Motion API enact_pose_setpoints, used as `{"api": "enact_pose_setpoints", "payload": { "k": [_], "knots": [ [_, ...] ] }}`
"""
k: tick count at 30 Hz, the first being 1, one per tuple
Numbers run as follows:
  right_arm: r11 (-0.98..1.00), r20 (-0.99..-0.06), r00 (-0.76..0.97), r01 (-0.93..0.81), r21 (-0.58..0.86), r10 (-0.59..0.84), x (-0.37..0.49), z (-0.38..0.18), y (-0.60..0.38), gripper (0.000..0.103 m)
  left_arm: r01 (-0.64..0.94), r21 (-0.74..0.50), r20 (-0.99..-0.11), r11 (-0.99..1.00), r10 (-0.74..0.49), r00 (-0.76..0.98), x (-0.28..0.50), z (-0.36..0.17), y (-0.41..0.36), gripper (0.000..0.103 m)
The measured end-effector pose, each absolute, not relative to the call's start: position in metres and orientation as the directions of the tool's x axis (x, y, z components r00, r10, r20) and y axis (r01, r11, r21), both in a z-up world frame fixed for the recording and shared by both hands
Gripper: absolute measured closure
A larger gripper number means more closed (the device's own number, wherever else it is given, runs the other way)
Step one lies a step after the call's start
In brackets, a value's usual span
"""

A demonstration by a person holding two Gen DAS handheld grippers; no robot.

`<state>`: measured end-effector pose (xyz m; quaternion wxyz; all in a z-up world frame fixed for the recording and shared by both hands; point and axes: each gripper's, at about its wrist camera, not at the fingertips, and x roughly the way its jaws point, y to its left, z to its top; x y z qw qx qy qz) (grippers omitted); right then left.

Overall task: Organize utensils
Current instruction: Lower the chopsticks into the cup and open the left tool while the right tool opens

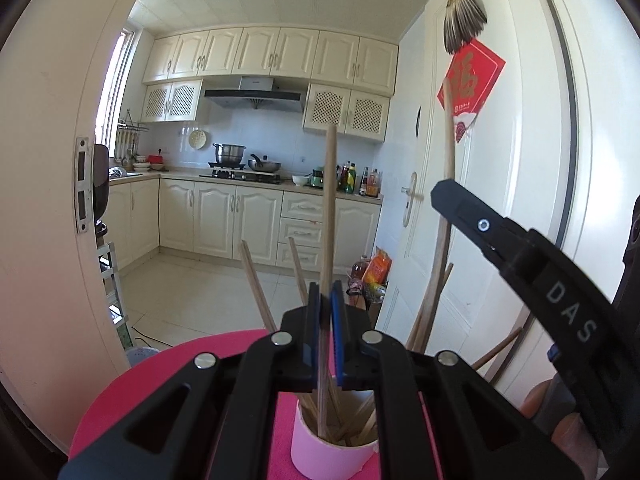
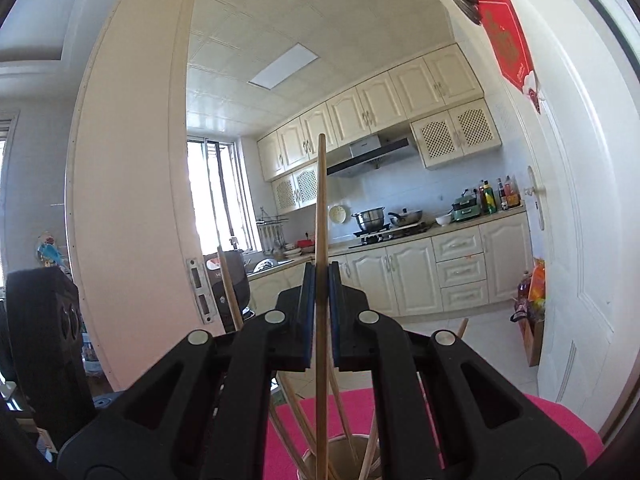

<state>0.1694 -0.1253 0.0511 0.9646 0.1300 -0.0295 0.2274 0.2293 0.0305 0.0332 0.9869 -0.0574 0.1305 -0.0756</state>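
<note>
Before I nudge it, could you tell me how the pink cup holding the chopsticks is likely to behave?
The pink cup looks thin-walled, so probably light and easy to slide. Long chopsticks lean well past its rim, so it may tip if pushed. The left gripper pinches one upright chopstick standing in it, which could lever it over.

Cream kitchen cabinets [image 1: 276, 56], tiled floor [image 1: 192, 292], bright window [image 2: 216, 196].

— The pink cup [image 1: 332, 450] — see its base?
— No, the bottom edge cuts it off, and the gripper bodies hide the chopsticks' [image 1: 256, 286] middles. Those counter bottles' [image 1: 352, 178] labels are too small.
</note>
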Motion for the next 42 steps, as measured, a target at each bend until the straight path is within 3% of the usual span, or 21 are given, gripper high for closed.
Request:
{"api": "enact_pose_setpoints", "payload": {
  "k": [2,4,12,21,30,42],
  "knots": [
    [0.873,0.121,0.901,-0.434,0.223,0.417,0.169,0.050,-0.123,0.096,0.132,-0.132,-0.246,0.982,-0.162,0.956,0.227,0.034,0.034,0.093],
    [0.877,0.118,0.904,-0.426,0.220,0.410,0.172,0.049,-0.122,0.096,0.138,-0.155,-0.247,0.978,-0.174,0.953,0.225,0.035,0.038,0.079],
    [0.891,0.130,0.920,-0.391,0.231,0.370,0.171,0.045,-0.117,0.096,0.121,-0.174,-0.262,0.977,-0.164,0.951,0.217,0.035,0.045,0.079],
    [0.915,0.127,0.925,-0.376,0.148,0.359,0.166,0.038,-0.103,0.096,0.099,-0.160,-0.288,0.982,-0.143,0.947,0.214,0.030,0.052,0.076],
    [0.921,0.076,0.927,-0.375,0.104,0.368,0.156,0.024,-0.103,0.096,0.093,-0.157,-0.308,0.983,-0.139,0.941,0.211,0.025,0.051,0.076],
    [0.939,0.039,0.943,-0.333,0.087,0.331,0.135,0.023,-0.115,0.095,0.083,-0.142,-0.330,0.986,-0.126,0.935,0.197,0.027,0.046,0.066]
  ]
}}
